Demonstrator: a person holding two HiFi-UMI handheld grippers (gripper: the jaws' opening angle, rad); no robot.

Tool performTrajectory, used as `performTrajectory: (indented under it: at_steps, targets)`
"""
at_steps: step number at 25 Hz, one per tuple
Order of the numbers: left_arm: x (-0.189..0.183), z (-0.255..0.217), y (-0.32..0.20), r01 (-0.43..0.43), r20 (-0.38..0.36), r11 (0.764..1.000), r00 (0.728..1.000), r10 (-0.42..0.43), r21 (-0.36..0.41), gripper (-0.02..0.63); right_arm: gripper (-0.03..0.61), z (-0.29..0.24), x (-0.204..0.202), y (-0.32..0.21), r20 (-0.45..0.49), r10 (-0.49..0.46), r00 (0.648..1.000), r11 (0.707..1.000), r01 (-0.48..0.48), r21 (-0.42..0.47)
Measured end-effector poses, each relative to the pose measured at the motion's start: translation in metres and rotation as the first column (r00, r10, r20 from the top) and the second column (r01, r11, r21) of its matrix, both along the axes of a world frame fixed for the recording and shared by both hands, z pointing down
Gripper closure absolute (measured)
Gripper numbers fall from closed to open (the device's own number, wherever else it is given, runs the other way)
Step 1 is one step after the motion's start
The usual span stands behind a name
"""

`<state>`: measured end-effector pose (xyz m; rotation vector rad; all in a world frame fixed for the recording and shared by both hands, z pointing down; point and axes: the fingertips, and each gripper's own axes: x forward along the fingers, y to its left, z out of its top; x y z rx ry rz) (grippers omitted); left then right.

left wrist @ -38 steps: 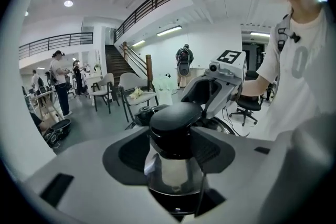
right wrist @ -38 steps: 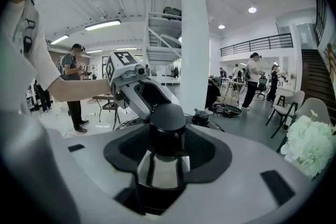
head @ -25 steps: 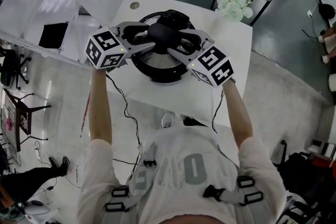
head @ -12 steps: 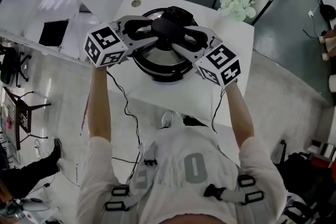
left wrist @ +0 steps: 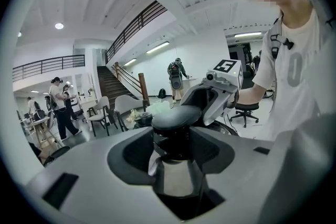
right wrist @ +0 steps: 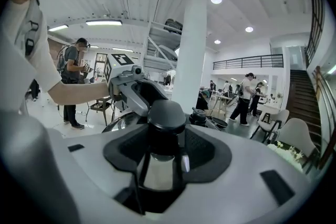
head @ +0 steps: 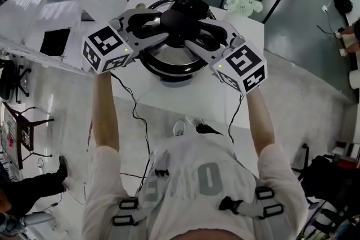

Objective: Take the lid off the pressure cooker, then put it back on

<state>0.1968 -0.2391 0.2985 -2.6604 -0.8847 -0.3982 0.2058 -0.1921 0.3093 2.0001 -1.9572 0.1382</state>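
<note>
head view: steeply down | left, right gripper views: close, facing each other | shared: lid knob (head: pixel 179 21)

pressure cooker (head: pixel 169 80) at the upper middle of the head view, seen from above: round and dark-walled, mostly covered by its lid (head: pixel 169 58). the lid is a shiny steel dome with a black rim and lies level over the pot; whether it rests on it or hangs just clear cannot be told. a rounded black knob (head: pixel 179 19) on a dark stem rises from the lid's centre, and a black valve block (head: pixel 192 4) sits at its far edge, toward the top of the frame.
</note>
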Motion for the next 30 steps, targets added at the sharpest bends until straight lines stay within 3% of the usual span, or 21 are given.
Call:
performTrajectory:
  at_steps: [6,13,17,24,30]
  targets:
    - [-0.030,-0.002,0.059,-0.050,-0.036,0.999,0.998,0.051,0.016,0.399,0.359,-0.002,-0.032,0.058,-0.032,0.058,0.998,0.998,-0.057,0.021]
    - [-0.031,-0.008,0.060,-0.067,-0.043,0.998,0.997,0.068,0.020,0.399,0.357,-0.008,-0.035,0.059,-0.036,0.080,0.996,0.997,-0.080,0.018]
    - [-0.029,-0.003,0.080,-0.048,-0.055,0.999,0.997,0.048,0.008,0.397,0.357,-0.003,-0.032,0.079,-0.042,0.063,0.997,0.998,-0.063,0.011]
    - [-0.026,0.009,0.204,0.030,-0.070,0.999,0.997,-0.030,0.009,0.397,0.357,0.009,-0.025,0.202,-0.047,0.000,0.999,1.000,0.000,0.002]
    - [-0.016,0.034,0.240,0.077,-0.067,0.997,0.995,-0.076,0.002,0.397,0.357,0.033,-0.014,0.237,-0.038,-0.025,0.999,1.000,0.025,-0.008]
